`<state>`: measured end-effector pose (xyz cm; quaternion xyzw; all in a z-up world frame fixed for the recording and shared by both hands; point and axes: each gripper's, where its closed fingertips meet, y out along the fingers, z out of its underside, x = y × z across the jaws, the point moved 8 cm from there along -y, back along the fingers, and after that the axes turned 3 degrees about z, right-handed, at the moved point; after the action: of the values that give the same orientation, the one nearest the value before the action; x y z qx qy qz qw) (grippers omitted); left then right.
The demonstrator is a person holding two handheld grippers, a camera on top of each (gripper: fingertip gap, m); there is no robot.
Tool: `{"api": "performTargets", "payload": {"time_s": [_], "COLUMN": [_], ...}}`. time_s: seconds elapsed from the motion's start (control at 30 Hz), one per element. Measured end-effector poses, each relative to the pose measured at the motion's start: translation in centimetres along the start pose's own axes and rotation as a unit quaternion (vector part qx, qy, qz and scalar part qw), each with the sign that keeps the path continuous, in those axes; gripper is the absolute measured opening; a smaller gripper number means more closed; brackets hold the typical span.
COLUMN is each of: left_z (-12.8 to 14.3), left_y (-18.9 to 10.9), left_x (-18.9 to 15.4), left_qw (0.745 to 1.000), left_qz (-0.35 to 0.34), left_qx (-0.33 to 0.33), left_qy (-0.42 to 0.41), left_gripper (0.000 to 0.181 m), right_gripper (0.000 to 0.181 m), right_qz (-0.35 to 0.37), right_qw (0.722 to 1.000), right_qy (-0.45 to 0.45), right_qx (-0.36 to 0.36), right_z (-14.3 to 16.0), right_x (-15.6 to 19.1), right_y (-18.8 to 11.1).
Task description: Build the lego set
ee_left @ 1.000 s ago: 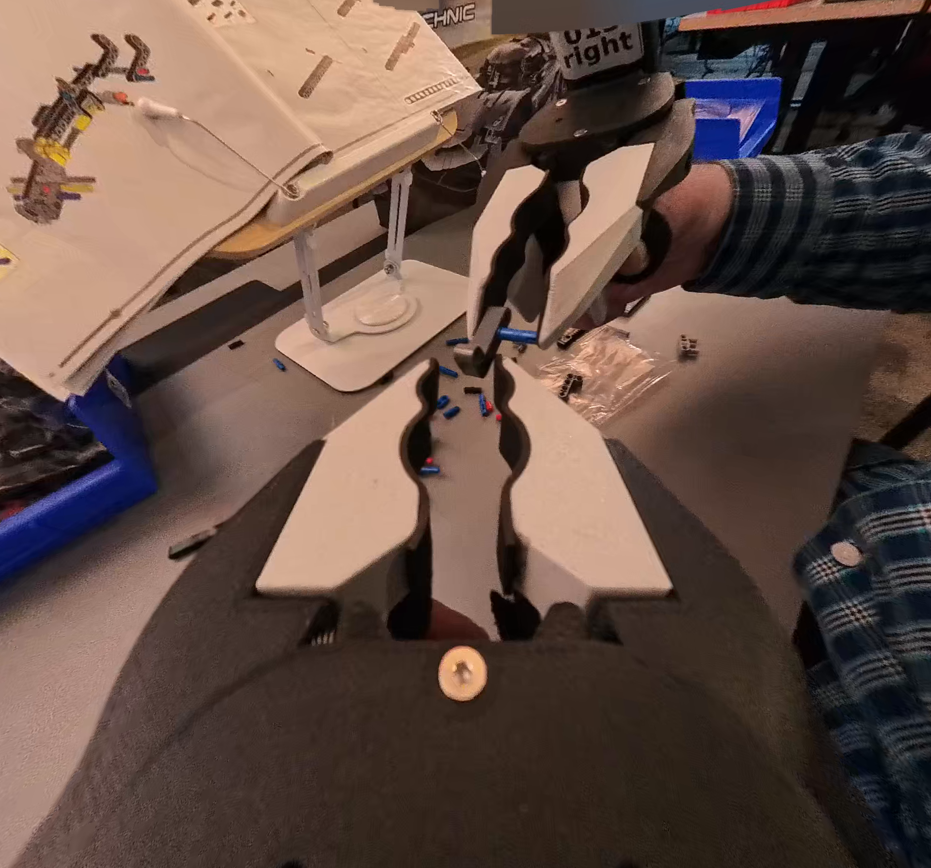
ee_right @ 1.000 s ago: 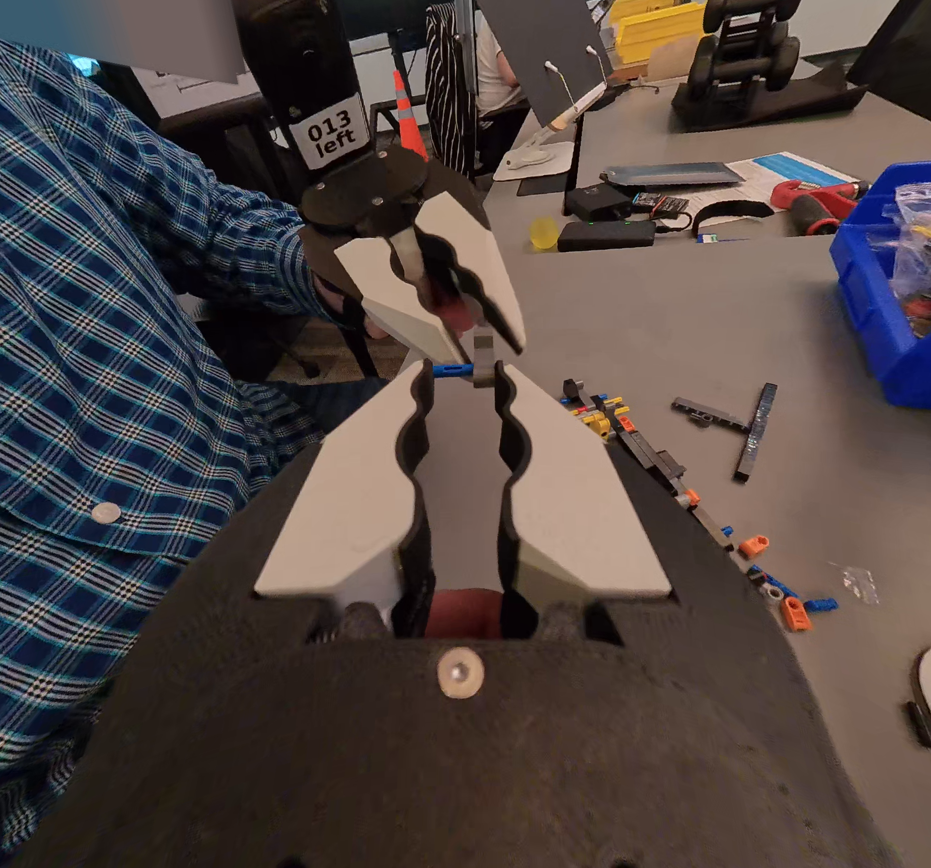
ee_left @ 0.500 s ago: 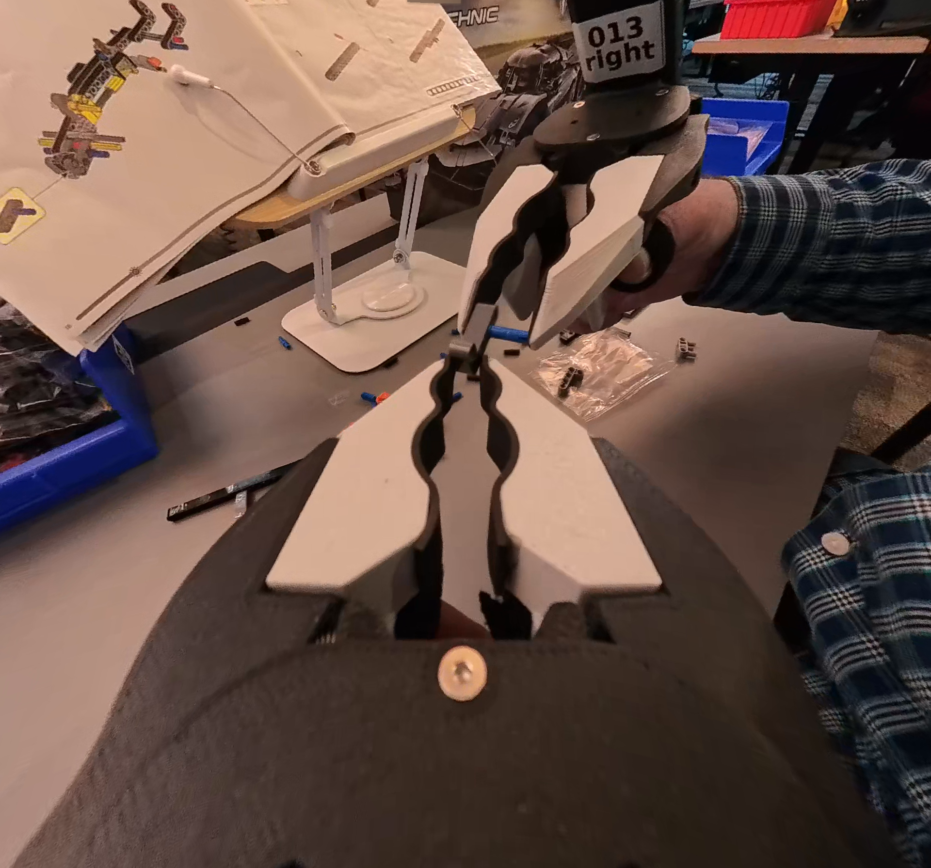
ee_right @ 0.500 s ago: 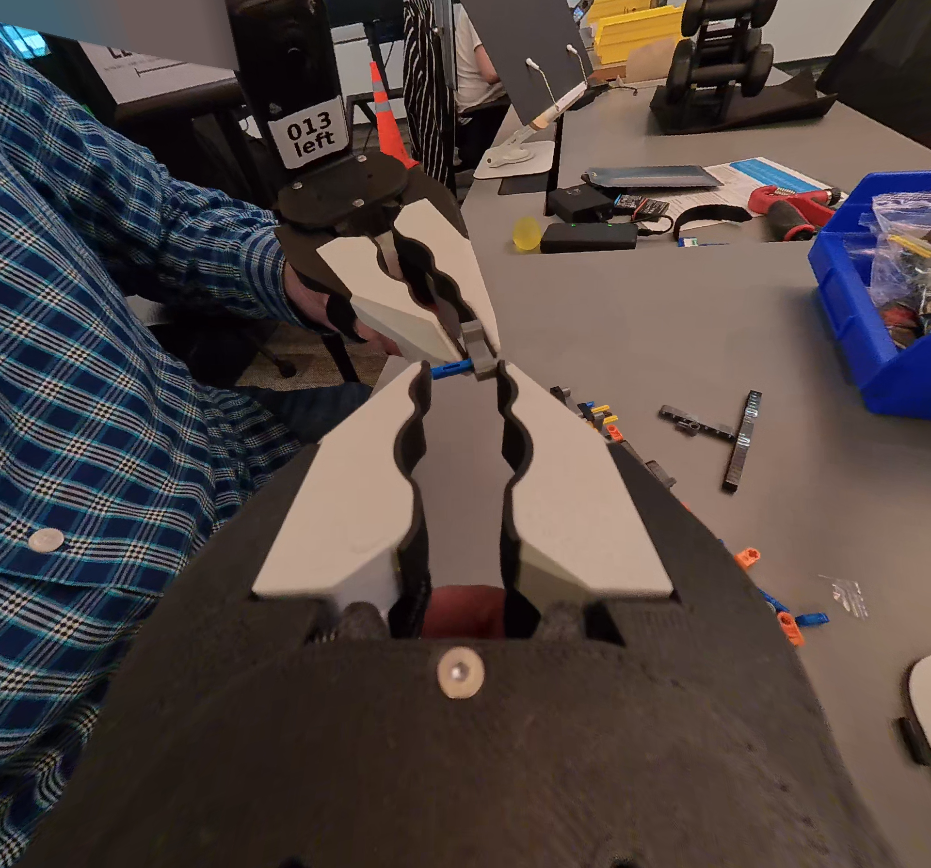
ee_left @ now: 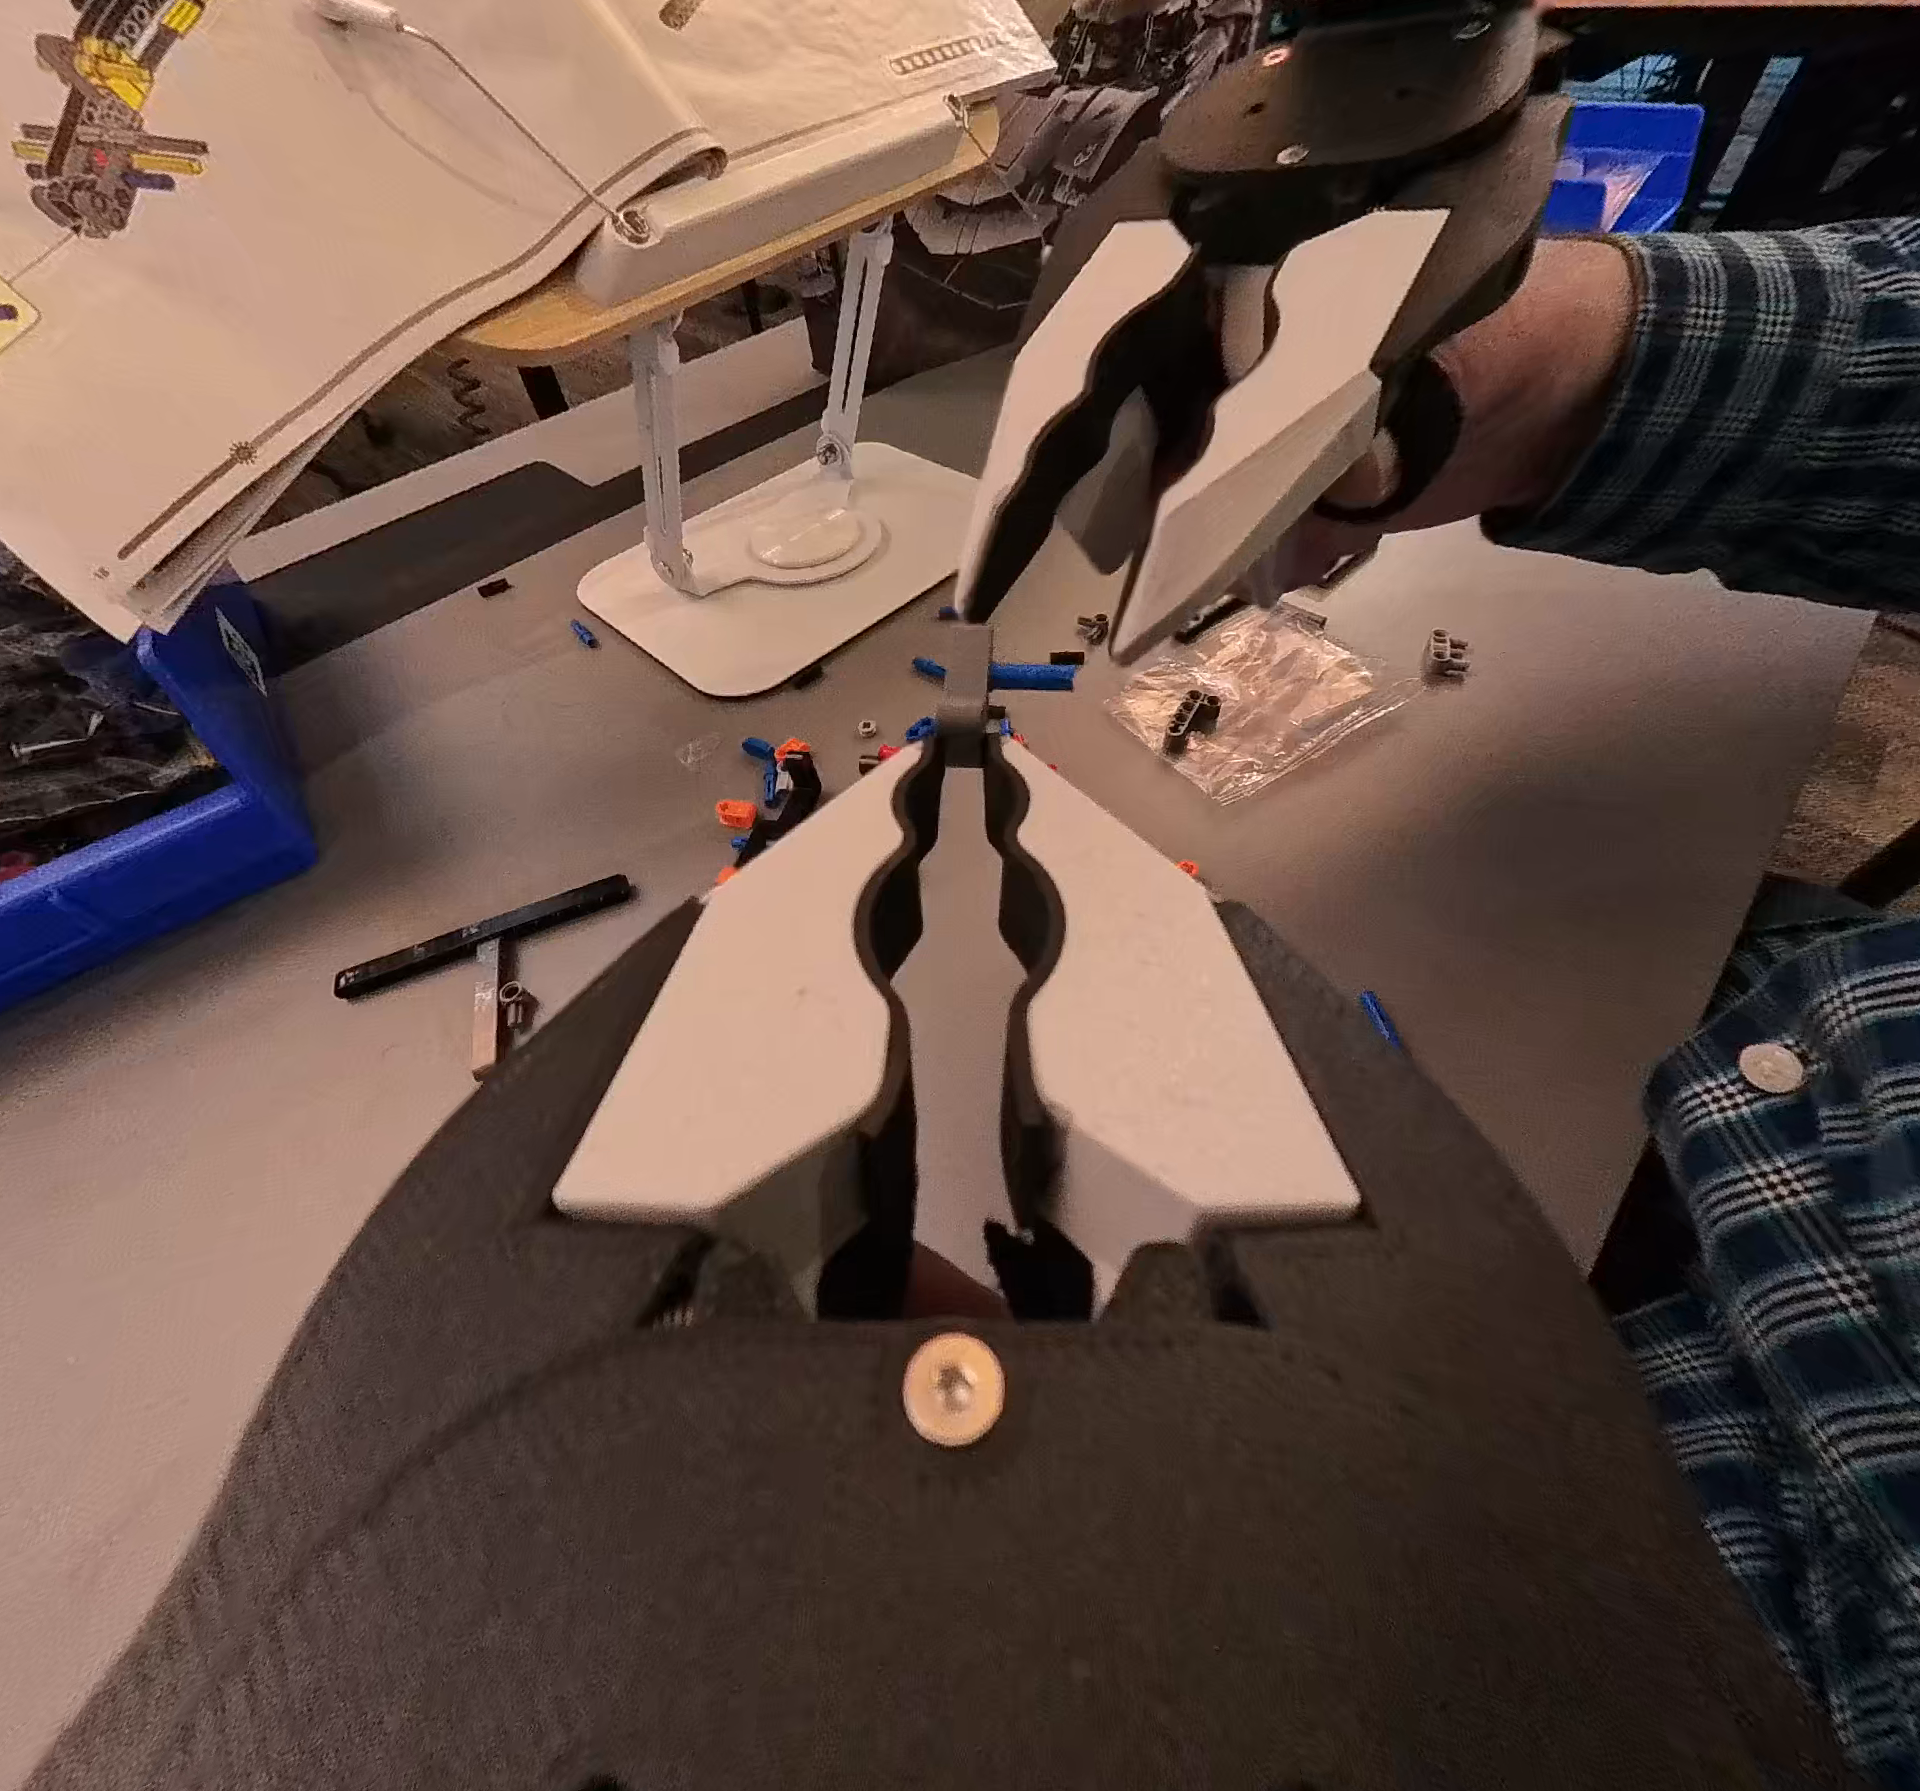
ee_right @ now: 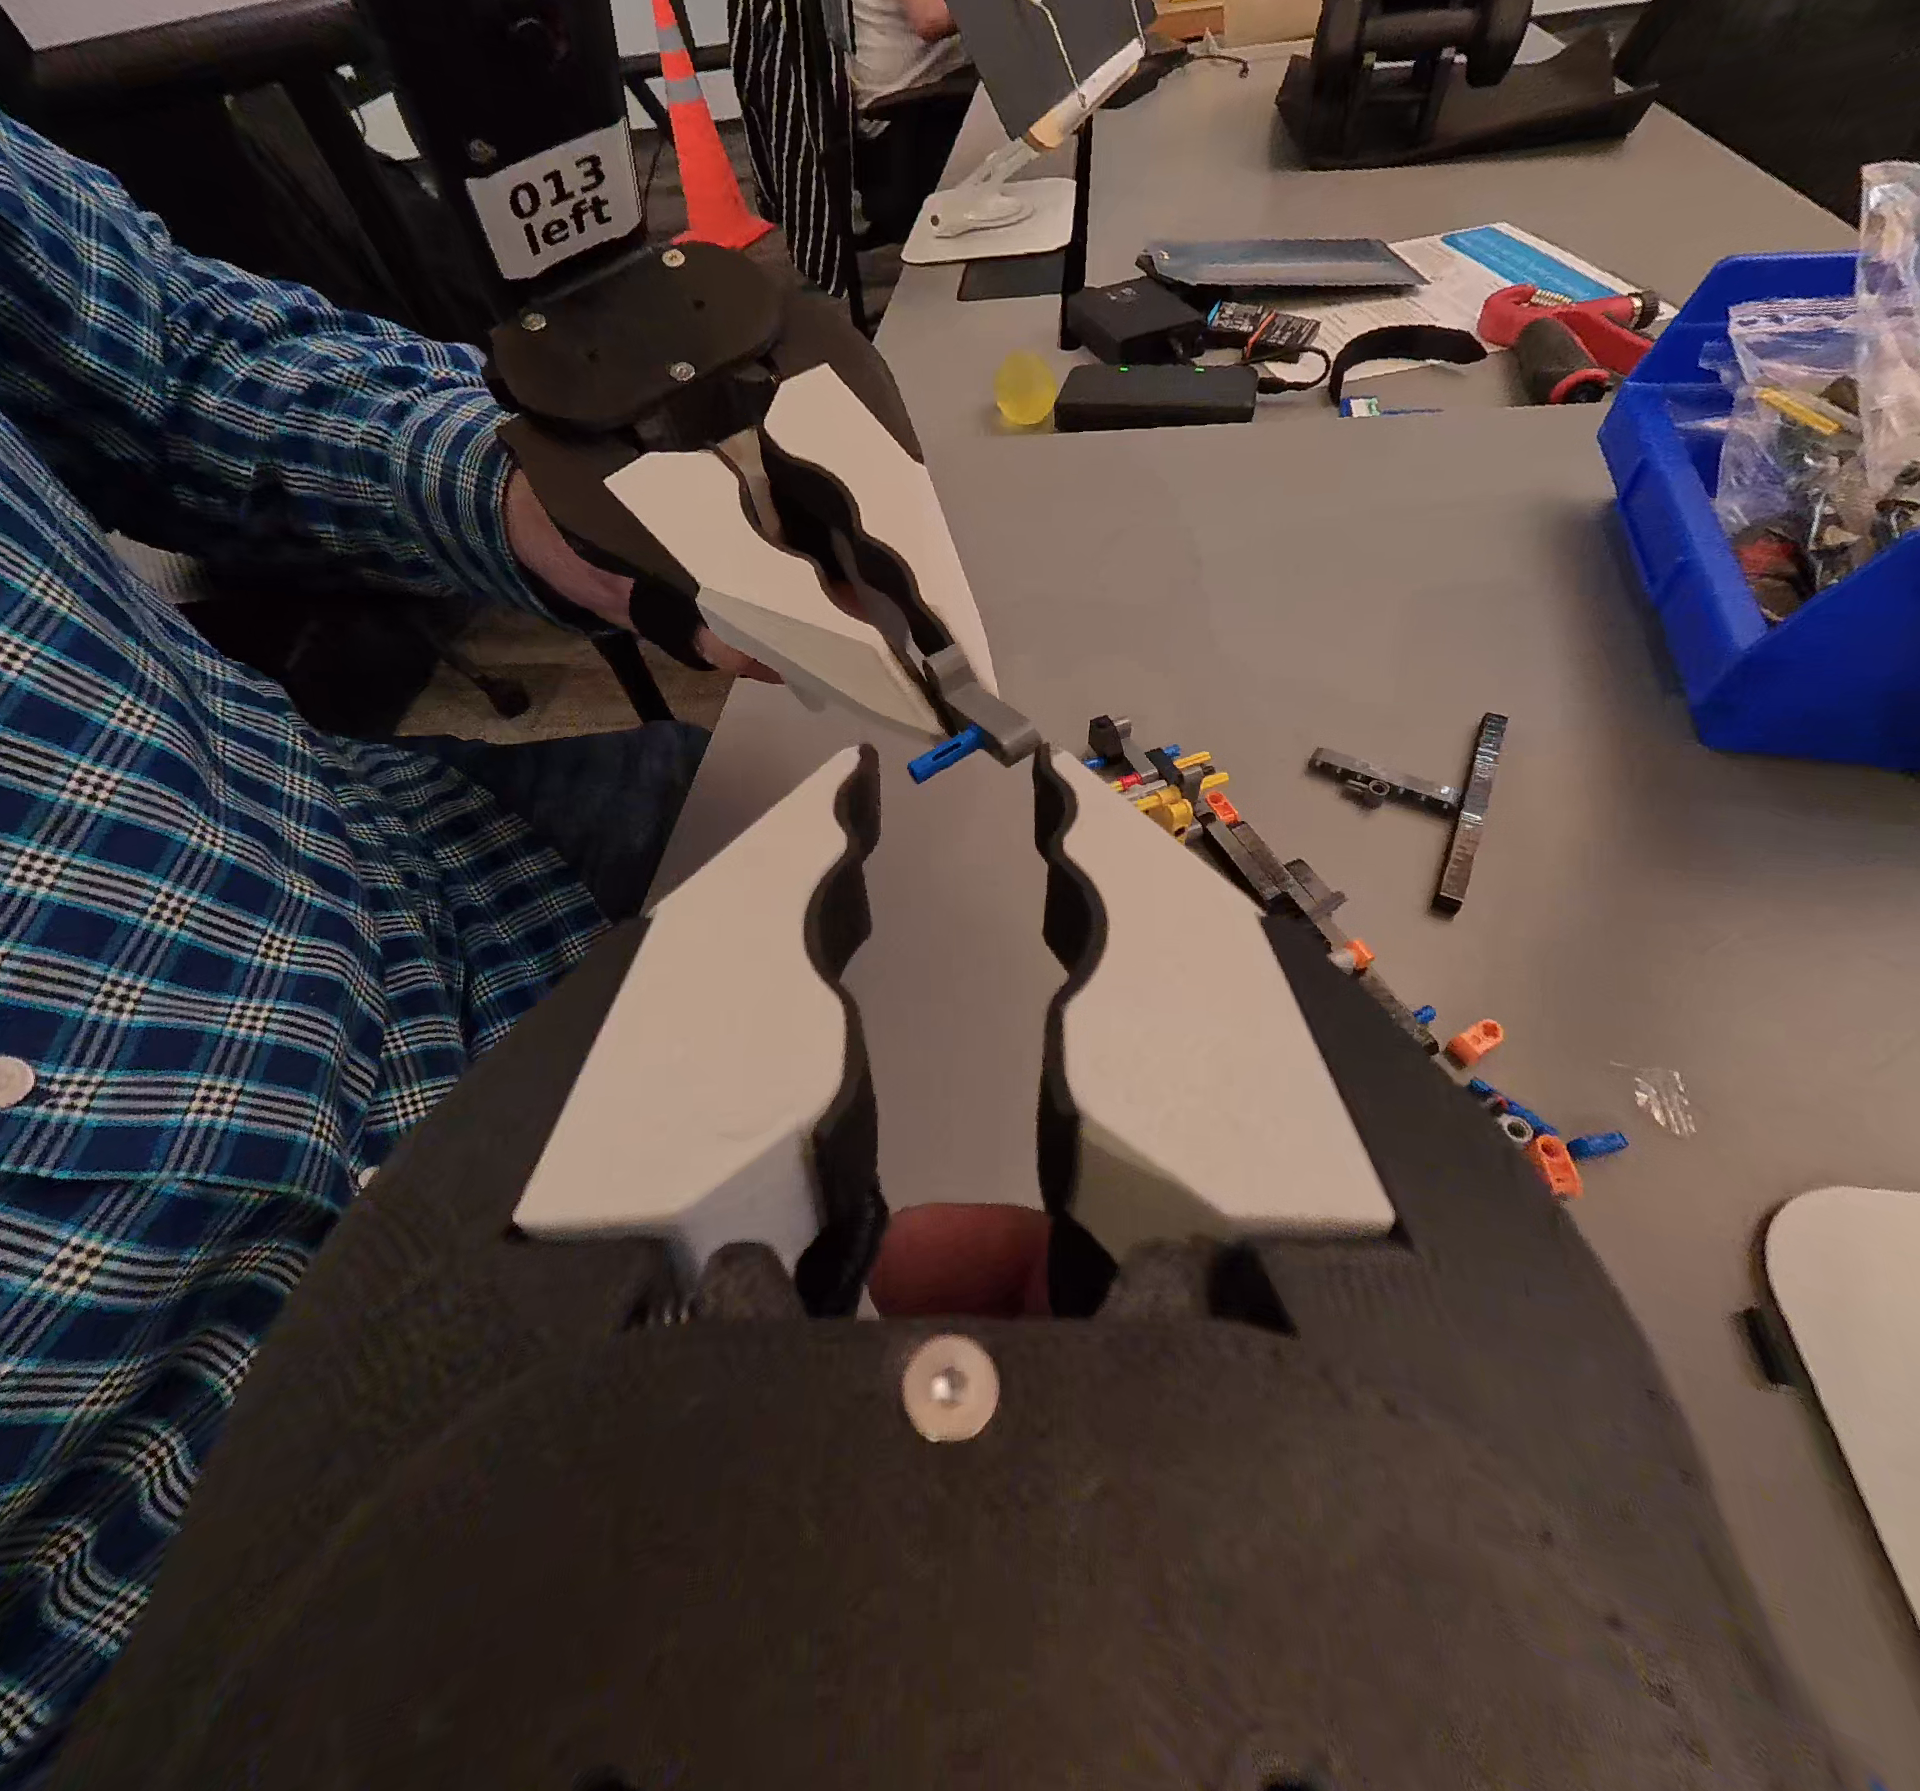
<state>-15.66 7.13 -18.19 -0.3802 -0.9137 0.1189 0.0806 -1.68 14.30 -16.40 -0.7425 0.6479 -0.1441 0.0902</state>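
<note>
My left gripper point(ee_left: 961, 752) is shut on a small grey lego connector point(ee_left: 966, 676) with a blue pin point(ee_left: 1034, 678) pushed through it, held above the grey table point(ee_left: 1455, 910). My right gripper point(ee_right: 951, 759) is open and empty, its tips just either side of the pin. In the right wrist view the left gripper point(ee_right: 930, 692) comes in from the upper left, gripping the grey connector point(ee_right: 982, 707) with the blue pin point(ee_right: 940, 756) sticking out. In the left wrist view the right gripper point(ee_left: 1044, 635) hangs open just above the connector.
An open instruction booklet point(ee_left: 416, 131) rests on a white stand point(ee_left: 779, 557). Blue bins point(ee_left: 156, 868) point(ee_right: 1766, 546) sit at the sides. A partly built assembly point(ee_right: 1195, 796), black beams point(ee_right: 1455, 806) point(ee_left: 478, 941), loose pins point(ee_right: 1538, 1118) and a plastic bag point(ee_left: 1247, 702) lie on the table. Less than 4 cm separates the two grippers' tips.
My left gripper closed on the grey connector that my right gripper was holding by the blue pin. My right gripper then opened and let go.
</note>
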Motion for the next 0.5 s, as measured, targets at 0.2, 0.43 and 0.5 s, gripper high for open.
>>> {"api": "performTargets", "payload": {"time_s": [0.2, 0.43, 0.5], "left_z": [0.2, 0.9, 1.1], "left_y": [0.1, -0.3, -0.5], "left_x": [0.1, 0.0, -0.1], "left_qw": [1.0, 0.999, 0.998], "left_qz": [-0.007, -0.027, -0.035], "left_qx": [0.005, 0.028, 0.036], "left_qy": [0.001, 0.019, 0.026], "left_gripper": [0.006, 0.006, 0.006], "right_gripper": [0.032, 0.033, 0.033], "right_qz": [0.023, 0.037, 0.044], "right_qw": [1.0, 0.999, 0.999], "right_qy": [-0.001, 0.002, -0.001], "right_qx": [0.011, 0.014, 0.022], "right_z": [0.3, 0.6, 0.8], "right_x": [-0.2, 0.0, 0.2], "right_y": [-0.5, -1.0, -1.0]}}
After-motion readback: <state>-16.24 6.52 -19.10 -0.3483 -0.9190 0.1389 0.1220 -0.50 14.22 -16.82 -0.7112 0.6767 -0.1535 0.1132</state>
